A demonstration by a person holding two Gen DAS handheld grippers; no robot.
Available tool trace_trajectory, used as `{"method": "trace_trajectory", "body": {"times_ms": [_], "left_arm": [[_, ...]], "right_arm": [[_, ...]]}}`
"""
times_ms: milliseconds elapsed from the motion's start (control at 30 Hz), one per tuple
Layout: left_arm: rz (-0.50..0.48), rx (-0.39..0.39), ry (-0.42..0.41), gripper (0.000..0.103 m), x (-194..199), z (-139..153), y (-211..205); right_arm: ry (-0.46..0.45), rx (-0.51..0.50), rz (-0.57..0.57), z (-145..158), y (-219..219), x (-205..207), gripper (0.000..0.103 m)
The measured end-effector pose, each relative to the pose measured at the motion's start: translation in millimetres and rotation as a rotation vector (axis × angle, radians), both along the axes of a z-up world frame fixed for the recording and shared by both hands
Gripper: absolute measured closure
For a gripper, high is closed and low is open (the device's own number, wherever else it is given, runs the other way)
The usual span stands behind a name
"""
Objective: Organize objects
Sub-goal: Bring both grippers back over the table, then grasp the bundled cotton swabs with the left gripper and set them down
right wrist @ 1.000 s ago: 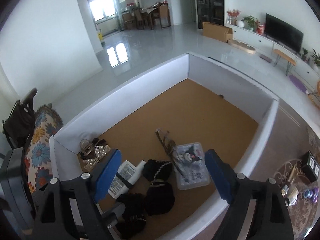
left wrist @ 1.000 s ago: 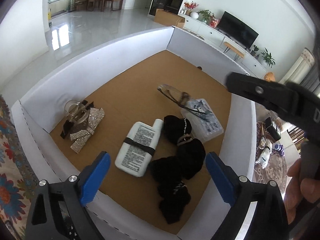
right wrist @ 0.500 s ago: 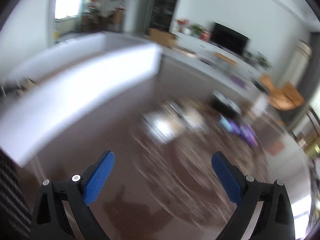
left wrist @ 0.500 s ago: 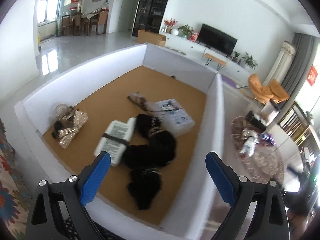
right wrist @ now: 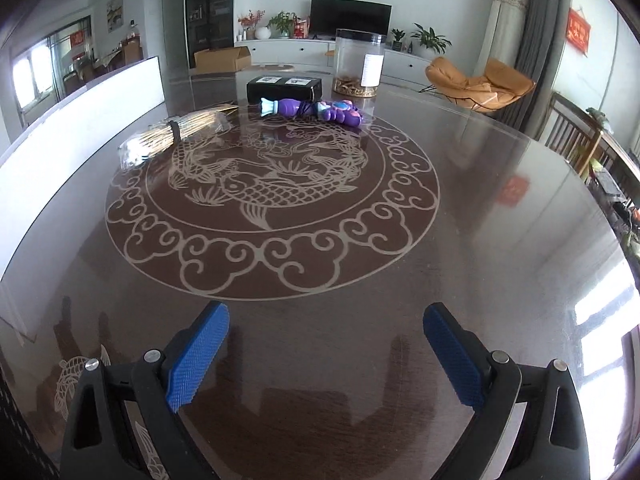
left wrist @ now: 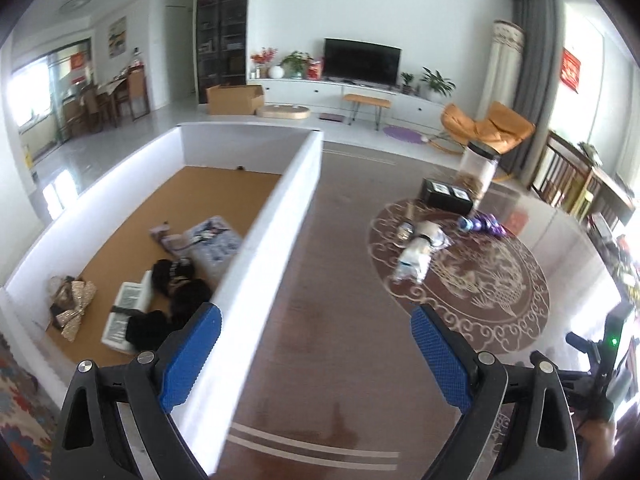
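Both grippers are empty. The left gripper [left wrist: 316,354] is spread wide, nothing between its pads, hanging over the white wall of the box [left wrist: 276,216] and the bare worktop [left wrist: 344,280] beside it. The right gripper [right wrist: 325,354] has just been opening and now stands spread with nothing between the pads, low over the worktop [right wrist: 500,240] near its front edge.

Items not yet put away lie at the far side of the round fish pattern: a purple toy [right wrist: 316,109], a black carton [right wrist: 285,87] just behind it, a clear jar [right wrist: 360,63] to the carton's right, and a wrapped bundle of sticks [right wrist: 176,136] to the left, nearest the box.

Risks, as judged:
- The toy lies touching or almost touching the carton. A pad coming in from behind could push the carton or wedge between the two.
- The jar is tall and stands upright close by. A wide sweep of the right gripper could knock it over.
- The bundle's wrapping looks slack and glossy. A pinch on the film alone may slip.
- The worktop is polished and reflective. Items nudged sideways are likely to slide.

Obstructions: the box wall stands between the loose items and the box floor, so anything carried must clear it. The near end of the box already holds a white bottle [left wrist: 127,312], black cloth items [left wrist: 176,292], a glittery bow [left wrist: 74,308] and a clear pouch [left wrist: 214,240]; the far end is bare.
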State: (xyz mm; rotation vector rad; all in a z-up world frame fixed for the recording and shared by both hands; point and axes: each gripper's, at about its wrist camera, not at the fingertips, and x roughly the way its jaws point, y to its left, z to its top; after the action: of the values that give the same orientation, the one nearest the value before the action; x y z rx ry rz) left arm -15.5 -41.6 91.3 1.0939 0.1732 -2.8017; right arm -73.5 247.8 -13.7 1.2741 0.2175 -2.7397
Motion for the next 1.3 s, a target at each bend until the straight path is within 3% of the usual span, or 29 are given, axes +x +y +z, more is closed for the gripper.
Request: {"method": "trace_trajectory", "body": {"times_ms": [300,567,700,933,1300], "left_arm": [[-0.072,-0.011,-0.061,0.006,-11.6,-24.5,36.8],[-0.198,0.029,-0.265,0.006,-34.9,-85.3,63.1],[-0.253,-0.001,-0.321,0.006,-44.2,-105.8,77.2],[-0.296,-0.051,-0.333,0.006,-80.9,-112.7,84.9],[-0.272,-0.078,-0.354,0.008,-192.7,-97.7,100.8]], "right_arm": [[-0.046,0.015,0.018,-7.9,-7.4,-2.7,0.0],[-0.05,0.005,0.019,-8.7,-5.5,-0.8,0.0],[-0.05,0.005,0.019,-8.7,-5.6,-1.1,0.0],[-0.05,0.005,0.019,-8.6,-5.6,-0.9,0.0],[-0.051,0.003,0.019,-9.0,-5.6,-0.8,0.0]]}}
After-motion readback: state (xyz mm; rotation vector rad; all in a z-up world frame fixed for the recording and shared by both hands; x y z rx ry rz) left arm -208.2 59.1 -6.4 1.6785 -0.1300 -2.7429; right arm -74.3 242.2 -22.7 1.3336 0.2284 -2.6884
